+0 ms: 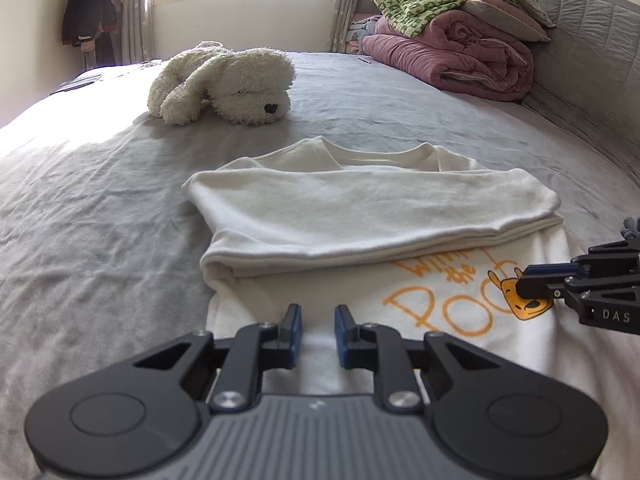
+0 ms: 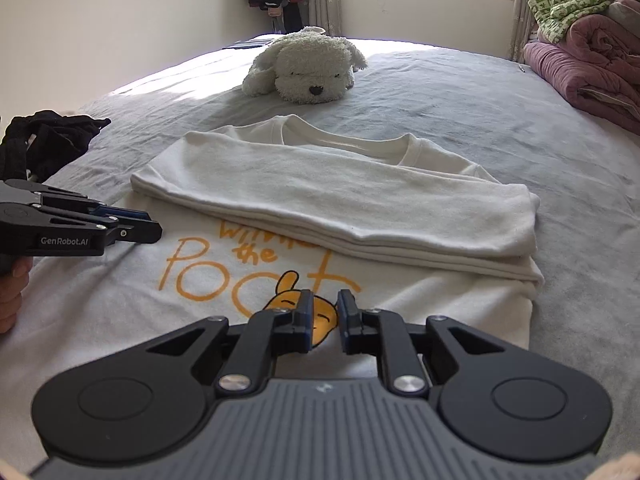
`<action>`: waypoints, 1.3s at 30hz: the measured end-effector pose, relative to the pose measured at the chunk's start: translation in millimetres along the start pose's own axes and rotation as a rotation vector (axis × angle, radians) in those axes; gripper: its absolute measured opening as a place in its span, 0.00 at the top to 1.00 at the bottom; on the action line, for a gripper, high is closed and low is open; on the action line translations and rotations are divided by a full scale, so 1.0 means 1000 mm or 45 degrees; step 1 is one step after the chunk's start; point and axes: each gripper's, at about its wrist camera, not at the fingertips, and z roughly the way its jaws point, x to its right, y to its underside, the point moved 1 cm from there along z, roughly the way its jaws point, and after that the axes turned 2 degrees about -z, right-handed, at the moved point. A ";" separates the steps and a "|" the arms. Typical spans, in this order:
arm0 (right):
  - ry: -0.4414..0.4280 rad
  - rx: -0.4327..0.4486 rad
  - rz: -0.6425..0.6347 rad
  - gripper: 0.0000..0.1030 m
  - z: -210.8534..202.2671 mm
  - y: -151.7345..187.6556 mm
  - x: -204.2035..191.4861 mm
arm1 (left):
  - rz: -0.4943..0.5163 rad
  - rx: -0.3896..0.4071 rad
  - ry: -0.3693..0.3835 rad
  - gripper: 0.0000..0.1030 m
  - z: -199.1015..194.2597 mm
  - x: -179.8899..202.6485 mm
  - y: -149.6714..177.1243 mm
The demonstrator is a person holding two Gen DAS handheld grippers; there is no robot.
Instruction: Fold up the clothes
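T-shirt (image 1: 376,216) partly folded, orange print (image 2: 224,276) half covered, lettering cut off

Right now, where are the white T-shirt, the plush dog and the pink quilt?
white T-shirt (image 1: 360,216): left wrist view, on the folded-over top layer.
plush dog (image 2: 316,68): right wrist view, on its head.
pink quilt (image 1: 460,56): left wrist view, on the rolled front.

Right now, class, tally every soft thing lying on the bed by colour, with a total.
White: 2 (T-shirt, plush dog)
Pink: 1 (folded quilt)
Green: 1 (patterned blanket on top of the quilt)
Black: 1 (dark garment at the bed's left edge)
Total: 5
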 end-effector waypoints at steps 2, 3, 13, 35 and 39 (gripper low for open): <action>-0.001 -0.014 0.005 0.82 -0.005 0.004 -0.001 | -0.035 -0.006 -0.007 0.82 -0.011 -0.004 0.007; 0.000 -0.020 0.005 0.82 -0.008 0.006 -0.001 | -0.048 -0.013 -0.013 0.82 -0.015 -0.005 0.010; 0.010 -0.103 -0.016 0.83 -0.063 0.052 -0.020 | -0.036 -0.098 -0.042 0.82 -0.074 0.004 0.059; 0.036 -0.157 0.295 0.87 -0.177 0.148 -0.019 | -0.263 -0.196 0.003 0.79 -0.165 -0.036 0.125; -0.010 -0.141 0.448 0.86 -0.191 0.156 -0.006 | -0.367 -0.219 0.085 0.75 -0.171 -0.048 0.132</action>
